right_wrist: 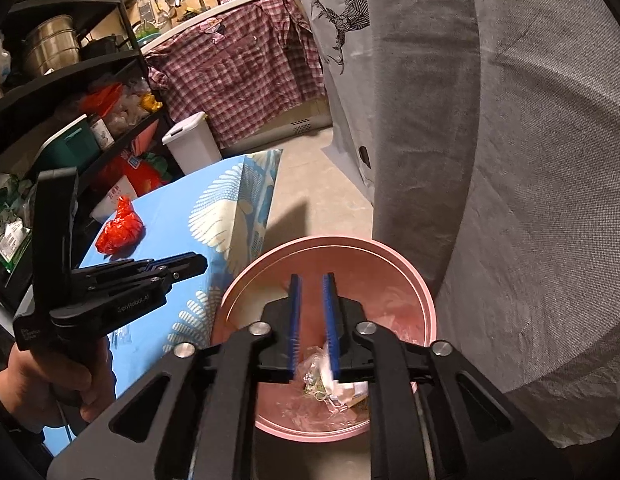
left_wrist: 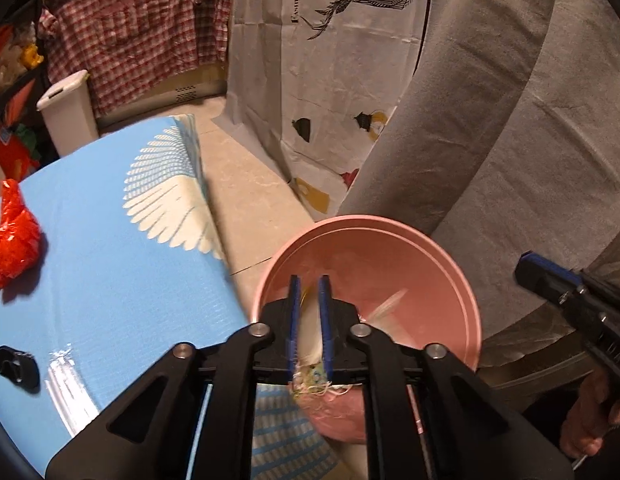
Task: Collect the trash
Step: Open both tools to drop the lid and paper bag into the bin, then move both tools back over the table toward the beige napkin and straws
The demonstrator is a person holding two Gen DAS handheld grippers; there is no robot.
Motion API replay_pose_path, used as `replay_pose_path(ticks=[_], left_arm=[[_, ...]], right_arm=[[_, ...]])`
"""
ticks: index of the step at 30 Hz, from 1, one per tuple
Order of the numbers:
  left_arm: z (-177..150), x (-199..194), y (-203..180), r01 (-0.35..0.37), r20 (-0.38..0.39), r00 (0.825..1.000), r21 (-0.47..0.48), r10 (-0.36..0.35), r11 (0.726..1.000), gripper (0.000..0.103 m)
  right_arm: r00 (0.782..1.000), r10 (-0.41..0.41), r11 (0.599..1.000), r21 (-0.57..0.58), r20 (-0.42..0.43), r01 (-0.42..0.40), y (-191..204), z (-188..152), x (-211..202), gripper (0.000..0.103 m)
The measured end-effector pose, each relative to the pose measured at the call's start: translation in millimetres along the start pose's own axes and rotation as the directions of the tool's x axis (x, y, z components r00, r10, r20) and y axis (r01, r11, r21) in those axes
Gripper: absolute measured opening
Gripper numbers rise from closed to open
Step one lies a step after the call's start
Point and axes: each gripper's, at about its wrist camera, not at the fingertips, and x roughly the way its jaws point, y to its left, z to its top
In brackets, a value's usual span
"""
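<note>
Dropping scraps into pink bin (left_wrist: 462, 280): left hand-held gripper (left_wrist: 308, 292) slightly parted, pale scrap (left_wrist: 310, 332) slipping loose between pads; right hand-held gripper (right_wrist: 313, 292) likewise released above bin. Next, probably: fetch red bag (right_wrist: 119, 226) from blue counter (left_wrist: 109, 280).

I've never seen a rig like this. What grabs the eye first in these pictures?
Probably the pink bin on the floor beside the blue-clothed table, with both grippers poised over it. The left gripper has whitish trash between its blue pads; the right gripper has crinkled clear wrapping below it. A red plastic bag lies on the table.
</note>
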Motion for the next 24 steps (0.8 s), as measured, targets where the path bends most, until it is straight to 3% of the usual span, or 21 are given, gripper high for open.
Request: replay_pose_path(ticks=[6,12,18,24], left_arm=[[-0.8,-3.3,0.1,0.012,0.016,1.0,-0.001,-0.012,1.0,0.011],[-7.5,-25.3,10.5,-0.009,0.049,0.999,-0.016,0.01,1.0,0.011],[-19.5,-71.6,28.5,-0.048,0.101,0.994,-0.016,0.049,0.999,0.011],[-35.7,-127.4,70.0,-0.102,0.145,0.984,-0.045,0.107,0.994,0.011]], right_arm=[[1.0,-0.005,1.0,-0.005,0.007,0.005,0.8,-1.1,0.9,0.027],[0.999,0.0,1.0,-0.031,0.034,0.002,7.6,-1.8,-2.5,0.028],[0.996,0.01,0.997,-0.083,0.093,-0.002,22.3,-3.1,-15.2,0.028],[0.987,0.063,0.991,-0.123,0.149,-0.044,44.4,-1.6,-32.9,0.028]])
